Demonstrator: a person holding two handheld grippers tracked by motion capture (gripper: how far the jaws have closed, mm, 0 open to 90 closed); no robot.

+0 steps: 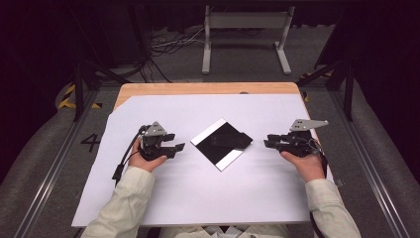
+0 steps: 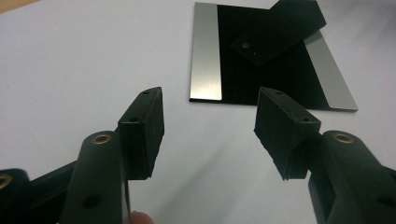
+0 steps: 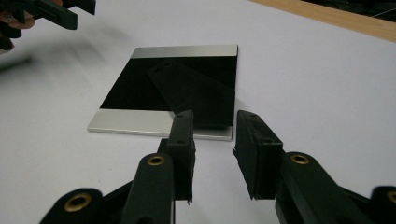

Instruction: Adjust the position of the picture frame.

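Observation:
A square black plate (image 1: 218,148) with a silver strip along two opposite edges lies cornerwise on the white sheet. A smaller black rectangular piece (image 1: 240,140) with two small holes rests on top of it, overhanging its right side. My left gripper (image 1: 176,142) hovers just left of the plate, jaws open and empty. In the left gripper view the plate (image 2: 252,79) and the small piece (image 2: 280,28) lie beyond the open left gripper (image 2: 210,100). My right gripper (image 1: 266,141) sits just right of the plate. In its own view the right gripper (image 3: 215,121) is open with a narrower gap, pointing at the plate (image 3: 126,88) and piece (image 3: 196,93).
The white sheet (image 1: 198,188) covers most of a wooden table (image 1: 198,88). Behind the table stand a grey metal frame (image 1: 245,34) and loose cables (image 1: 168,44) on the floor. The left gripper (image 3: 46,11) appears at the top left of the right gripper view.

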